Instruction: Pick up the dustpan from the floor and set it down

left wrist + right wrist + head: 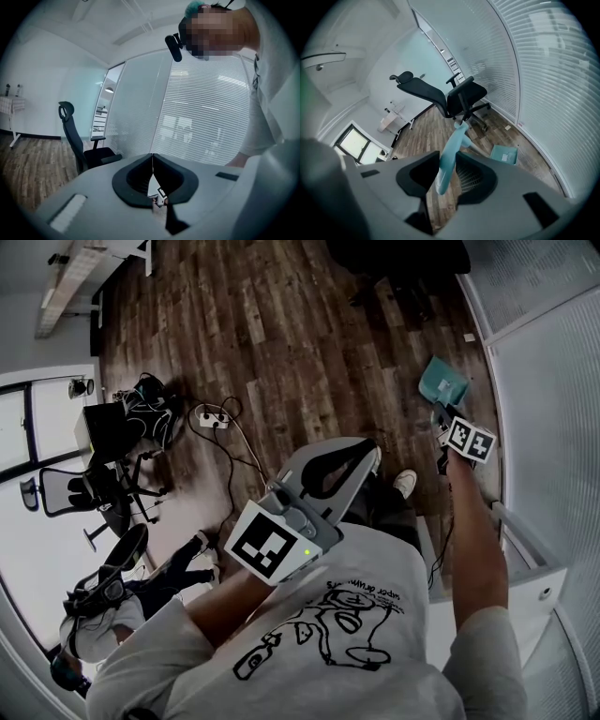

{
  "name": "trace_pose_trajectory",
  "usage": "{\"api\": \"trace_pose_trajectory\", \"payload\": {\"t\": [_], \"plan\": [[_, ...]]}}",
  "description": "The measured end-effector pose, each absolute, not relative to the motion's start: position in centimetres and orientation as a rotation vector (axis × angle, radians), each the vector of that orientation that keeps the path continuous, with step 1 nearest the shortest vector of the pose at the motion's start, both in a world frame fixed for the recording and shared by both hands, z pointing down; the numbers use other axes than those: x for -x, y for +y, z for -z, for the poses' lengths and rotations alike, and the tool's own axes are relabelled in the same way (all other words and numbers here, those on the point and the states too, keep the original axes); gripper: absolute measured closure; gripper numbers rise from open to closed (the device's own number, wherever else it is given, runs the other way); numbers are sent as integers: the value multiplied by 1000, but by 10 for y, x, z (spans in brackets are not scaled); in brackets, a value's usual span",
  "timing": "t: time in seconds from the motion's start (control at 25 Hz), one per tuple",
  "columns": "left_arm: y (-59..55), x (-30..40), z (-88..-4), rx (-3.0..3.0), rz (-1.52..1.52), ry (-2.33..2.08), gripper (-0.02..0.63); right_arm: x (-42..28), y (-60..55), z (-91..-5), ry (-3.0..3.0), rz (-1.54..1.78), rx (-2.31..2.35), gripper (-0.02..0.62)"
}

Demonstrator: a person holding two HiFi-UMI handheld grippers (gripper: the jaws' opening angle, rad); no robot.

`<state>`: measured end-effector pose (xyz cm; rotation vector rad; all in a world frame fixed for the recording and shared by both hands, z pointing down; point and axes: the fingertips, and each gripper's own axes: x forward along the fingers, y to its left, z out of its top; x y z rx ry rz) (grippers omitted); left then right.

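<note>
A teal long-handled dustpan (pixel 442 382) is by the glass wall at the right of the head view. In the right gripper view its pan (pixel 504 153) shows low over the wood floor with a pale scrap in it; I cannot tell if it touches. Its teal handle (pixel 451 152) runs back between the jaws. My right gripper (pixel 439 413) (pixel 447 165) is shut on that handle. My left gripper (pixel 367 452) (pixel 152 164) is held near the person's chest, its pads closed together with nothing between them.
A black office chair (pixel 454 96) stands beyond the dustpan. More chairs (pixel 103 488) and a power strip with cables (pixel 214 418) lie at the left. A glass wall with blinds (pixel 553 381) and a white ledge (pixel 525 559) bound the right side.
</note>
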<state>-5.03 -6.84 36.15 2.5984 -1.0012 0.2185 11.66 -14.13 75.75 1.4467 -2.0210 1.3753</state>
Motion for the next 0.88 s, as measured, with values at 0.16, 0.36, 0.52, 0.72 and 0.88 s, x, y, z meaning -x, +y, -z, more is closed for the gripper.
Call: {"api": "trace_pose_trajectory", "payload": {"t": [0.16, 0.36, 0.52, 0.72, 0.88], "plan": [[-72, 45, -353, -2613, -199, -1004, 604, -123, -145, -745, -2044, -1349, -1459, 489], [-71, 40, -347, -2628, -183, -1001, 604, -130, -146, -733, -2071, -1314, -1465, 491], [-73, 37, -341, -2636, -170, -1000, 604, -134, -146, -726, -2083, -1295, -1459, 493], [-69, 31, -336, -2662, -157, -998, 604, -139, -139, -710, -2121, -1272, -1463, 494], [-69, 25, -331, -2678, -134, -994, 604, -143, -131, -695, -2136, -1239, -1464, 495]]}}
